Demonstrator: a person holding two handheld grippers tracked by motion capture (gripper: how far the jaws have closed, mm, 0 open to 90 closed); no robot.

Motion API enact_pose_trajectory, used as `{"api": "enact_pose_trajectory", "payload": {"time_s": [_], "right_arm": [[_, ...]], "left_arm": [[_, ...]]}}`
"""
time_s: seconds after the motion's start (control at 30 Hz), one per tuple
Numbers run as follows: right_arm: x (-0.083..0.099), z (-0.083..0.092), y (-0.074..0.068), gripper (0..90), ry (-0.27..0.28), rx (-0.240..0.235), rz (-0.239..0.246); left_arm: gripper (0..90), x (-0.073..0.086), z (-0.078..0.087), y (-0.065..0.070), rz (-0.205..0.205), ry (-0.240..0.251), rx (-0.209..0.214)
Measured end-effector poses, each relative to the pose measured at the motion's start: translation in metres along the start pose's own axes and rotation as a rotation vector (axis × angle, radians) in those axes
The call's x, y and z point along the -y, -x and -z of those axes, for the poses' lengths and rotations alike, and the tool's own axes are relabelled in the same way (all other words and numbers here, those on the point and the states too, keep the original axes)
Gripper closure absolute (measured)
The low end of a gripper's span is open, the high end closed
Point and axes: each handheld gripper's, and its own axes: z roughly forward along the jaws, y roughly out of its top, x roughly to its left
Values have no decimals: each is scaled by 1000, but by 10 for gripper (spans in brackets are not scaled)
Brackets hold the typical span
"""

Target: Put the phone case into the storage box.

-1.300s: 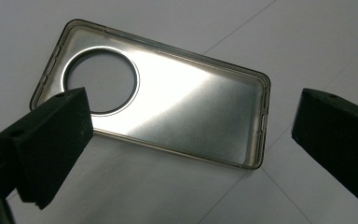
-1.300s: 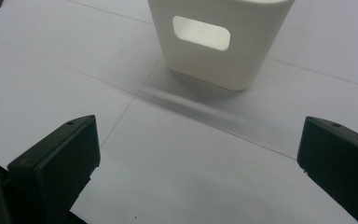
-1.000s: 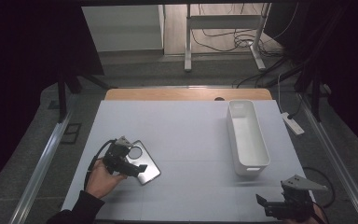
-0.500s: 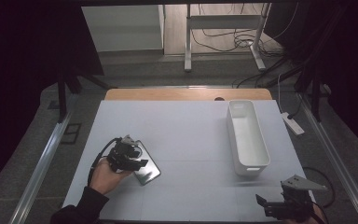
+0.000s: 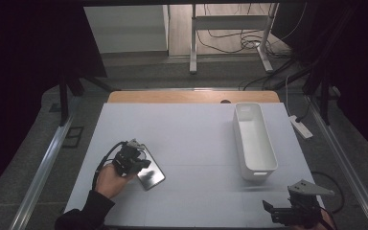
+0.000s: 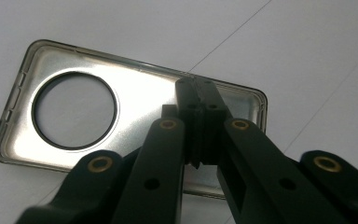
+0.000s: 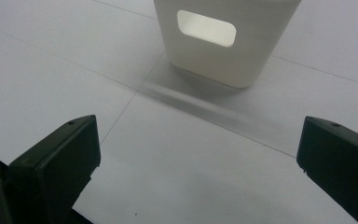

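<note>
Left claw (image 6: 198, 91) has just been closing and now pinches the far rim of the clear phone case (image 6: 74, 70), which lies flat on the table (image 5: 196, 139) beneath it. Right claw (image 5: 287, 213) hangs spread and empty, the white bin (image 7: 223, 37) just ahead of it.

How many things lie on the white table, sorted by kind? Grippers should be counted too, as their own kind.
Clear phone case: 1
White bin: 1
Grippers: 2, the left gripper and the right gripper
Total: 4
</note>
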Motion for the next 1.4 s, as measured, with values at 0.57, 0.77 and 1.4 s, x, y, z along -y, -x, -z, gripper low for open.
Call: {"api": "enact_pose_trajectory", "payload": {"time_s": [0.57, 0.77, 1.4], "right_arm": [[0, 0, -1, 4, 1, 0, 6], [0, 0, -1, 6, -1, 0, 9], [0, 0, -1, 10, -1, 4, 6]], "left_arm": [[891, 13, -17, 1, 25, -29, -15], [891, 17, -22, 1, 33, -37, -13], [891, 36, -12, 8, 62, -49, -13]]}}
